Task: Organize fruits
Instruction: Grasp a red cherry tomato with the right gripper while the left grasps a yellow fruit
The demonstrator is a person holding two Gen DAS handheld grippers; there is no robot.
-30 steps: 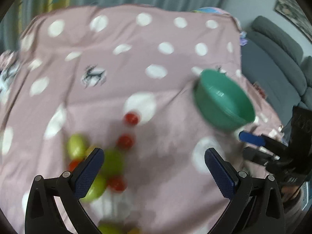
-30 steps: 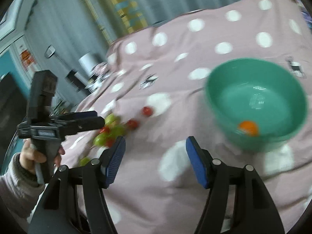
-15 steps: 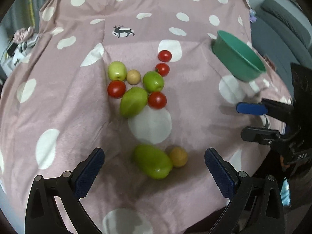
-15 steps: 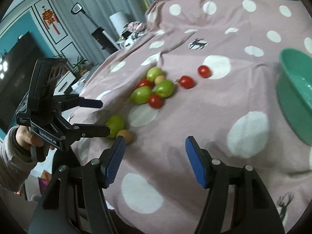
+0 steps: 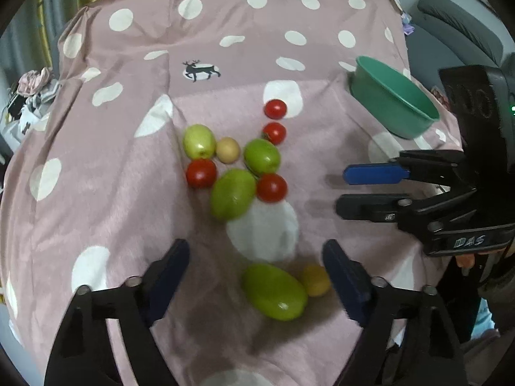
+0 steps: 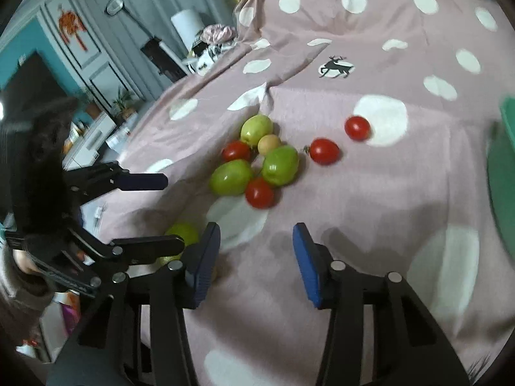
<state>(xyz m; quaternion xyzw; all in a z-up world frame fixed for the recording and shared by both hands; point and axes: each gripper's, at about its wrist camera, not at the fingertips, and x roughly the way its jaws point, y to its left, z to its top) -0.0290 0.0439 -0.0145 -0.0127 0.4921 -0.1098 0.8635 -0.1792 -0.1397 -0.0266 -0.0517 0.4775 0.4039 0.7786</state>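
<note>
Fruit lies loose on a pink spotted cloth (image 5: 112, 193): green fruits (image 5: 232, 194), red tomatoes (image 5: 271, 187) and a small tan fruit (image 5: 228, 150) in a cluster. Nearer me lie one more green fruit (image 5: 273, 291) and a small yellow fruit (image 5: 315, 280). My left gripper (image 5: 256, 257) hangs over that pair with its jaws closing; the pads touch neither. My right gripper (image 6: 256, 244) is closing on nothing, short of the cluster (image 6: 280, 164). It also shows in the left wrist view, right gripper (image 5: 354, 191). A green bowl (image 5: 392, 96) stands at the far right.
A grey sofa (image 5: 450, 32) stands beyond the cloth's right edge. In the right wrist view a cabinet and dark screen (image 6: 29, 96) are at the left, and the left gripper (image 6: 164, 212) reaches in from there. The bowl (image 6: 502, 167) sits at that view's right edge.
Both grippers' jaws have narrowed. The right view has swung from the bowl to the fruit cluster. The left view has moved in closer over the near green fruit.
</note>
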